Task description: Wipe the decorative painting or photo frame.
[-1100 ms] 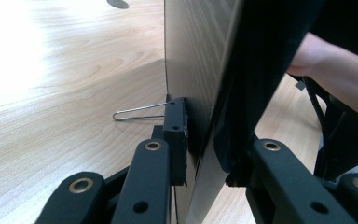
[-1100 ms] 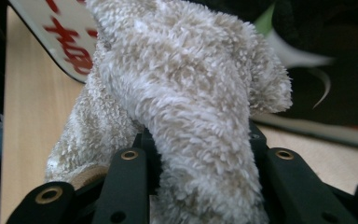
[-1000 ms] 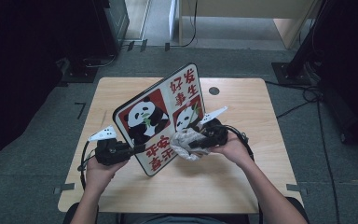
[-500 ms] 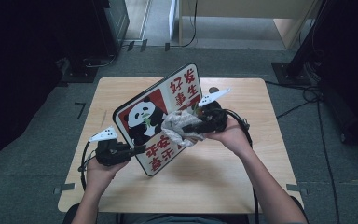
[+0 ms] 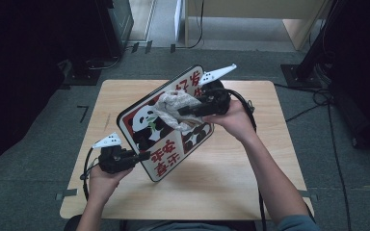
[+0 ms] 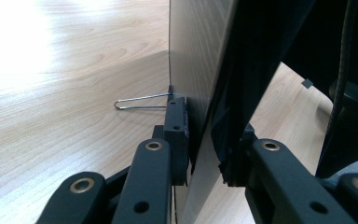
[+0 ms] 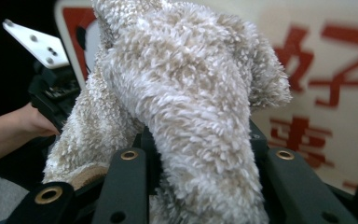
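While your left gripper [image 5: 142, 156] fingers clamp the tilted panda sign [image 5: 166, 126] by its lower edge above the bench [image 5: 231, 187], your right gripper [image 5: 183, 111], clenched on the fluffy cloth [image 5: 172, 107], presses it against the sign's upper face.

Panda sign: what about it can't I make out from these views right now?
- High view: the cloth and right gripper cover the panda sign's middle.
- Left gripper view: the sign stands edge-on, its picture side unseen.
- Right gripper view: the cloth blocks most of the sign; its characters are blurred.
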Demonstrator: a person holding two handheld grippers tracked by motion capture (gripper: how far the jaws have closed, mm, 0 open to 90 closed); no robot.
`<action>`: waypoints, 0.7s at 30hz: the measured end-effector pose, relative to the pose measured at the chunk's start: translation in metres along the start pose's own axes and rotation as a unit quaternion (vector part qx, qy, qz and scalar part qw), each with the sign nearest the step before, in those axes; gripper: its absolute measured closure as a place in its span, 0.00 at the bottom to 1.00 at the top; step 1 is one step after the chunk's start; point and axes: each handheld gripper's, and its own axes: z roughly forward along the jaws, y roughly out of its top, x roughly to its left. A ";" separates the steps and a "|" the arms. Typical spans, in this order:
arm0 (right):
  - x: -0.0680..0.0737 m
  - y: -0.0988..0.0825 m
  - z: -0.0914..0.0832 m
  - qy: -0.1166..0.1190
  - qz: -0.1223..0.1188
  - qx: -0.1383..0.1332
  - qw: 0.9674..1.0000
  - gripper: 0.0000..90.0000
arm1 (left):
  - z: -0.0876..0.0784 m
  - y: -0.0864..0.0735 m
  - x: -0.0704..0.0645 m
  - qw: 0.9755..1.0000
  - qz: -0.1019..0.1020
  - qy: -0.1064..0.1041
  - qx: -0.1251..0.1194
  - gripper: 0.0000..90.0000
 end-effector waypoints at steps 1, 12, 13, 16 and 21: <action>0.001 0.005 0.000 -0.003 -0.007 0.000 1.000 0.72 | 0.000 0.000 0.000 1.000 0.000 0.001 0.000 0.85; 0.004 0.030 0.004 -0.006 -0.025 -0.004 1.000 0.72 | 0.000 -0.001 -0.003 1.000 0.004 0.006 -0.003 0.86; 0.003 0.029 0.005 -0.005 -0.025 -0.002 1.000 0.72 | 0.000 -0.001 -0.003 1.000 0.004 0.006 -0.004 0.86; 0.002 0.026 0.007 -0.003 -0.025 -0.005 1.000 0.72 | 0.000 -0.001 -0.003 1.000 0.006 0.007 -0.004 0.86; 0.001 0.022 0.008 -0.003 -0.023 -0.004 1.000 0.72 | 0.000 -0.001 -0.002 1.000 0.008 0.007 -0.003 0.86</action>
